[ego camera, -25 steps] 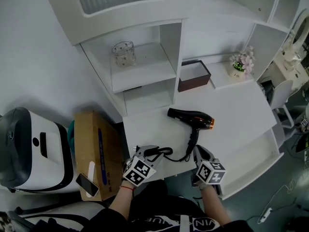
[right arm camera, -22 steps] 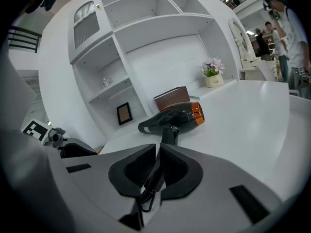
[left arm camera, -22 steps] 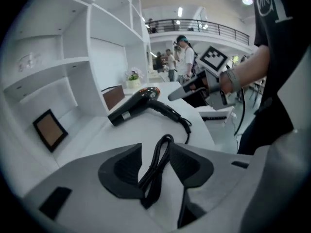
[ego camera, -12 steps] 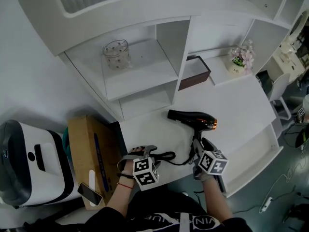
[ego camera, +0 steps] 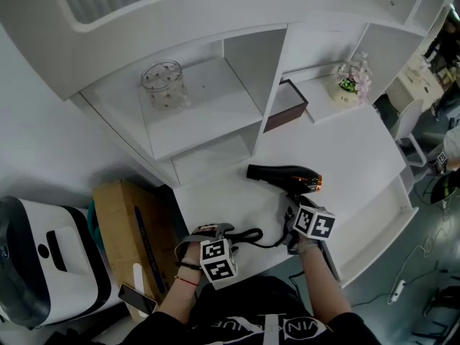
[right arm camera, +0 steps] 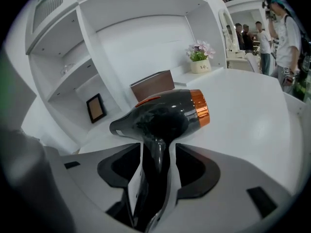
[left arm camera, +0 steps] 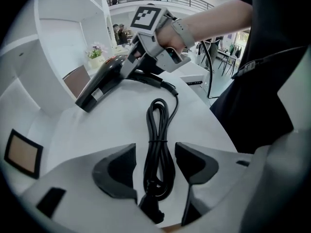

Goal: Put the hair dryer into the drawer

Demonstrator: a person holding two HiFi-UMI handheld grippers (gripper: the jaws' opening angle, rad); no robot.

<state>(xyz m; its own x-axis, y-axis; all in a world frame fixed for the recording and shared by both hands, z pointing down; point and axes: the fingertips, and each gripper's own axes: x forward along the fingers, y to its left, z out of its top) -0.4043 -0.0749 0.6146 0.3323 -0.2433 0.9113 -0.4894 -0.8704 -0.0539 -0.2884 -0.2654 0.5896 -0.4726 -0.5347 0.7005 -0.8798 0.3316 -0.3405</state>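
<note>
The black hair dryer (ego camera: 282, 176) with an orange ring lies on the white desk (ego camera: 359, 149), its handle toward me. My right gripper (ego camera: 293, 218) is at that handle. In the right gripper view the handle (right arm camera: 154, 154) stands between the jaws of the right gripper (right arm camera: 153, 168), which have just been opening and are open. The bundled black cord (ego camera: 248, 234) lies left of the handle. My left gripper (left arm camera: 155, 164) hangs over the cord (left arm camera: 158, 130), which runs between its jaws; they have just been opening and stand clear of it. An open white drawer (ego camera: 377, 227) sticks out at the desk's right front.
On the shelves behind stand a glass jar (ego camera: 162, 85), a brown box (ego camera: 287, 106) and a small flower pot (ego camera: 349, 82). A cardboard box (ego camera: 133, 225) with a phone (ego camera: 136, 298) and a white appliance (ego camera: 43, 261) sit left of the desk. People stand far right (right arm camera: 286, 38).
My right gripper has moved forward up to the hair dryer's handle. The left gripper has turned and dropped over the cord bundle. The hair dryer and cord lie where they were.
</note>
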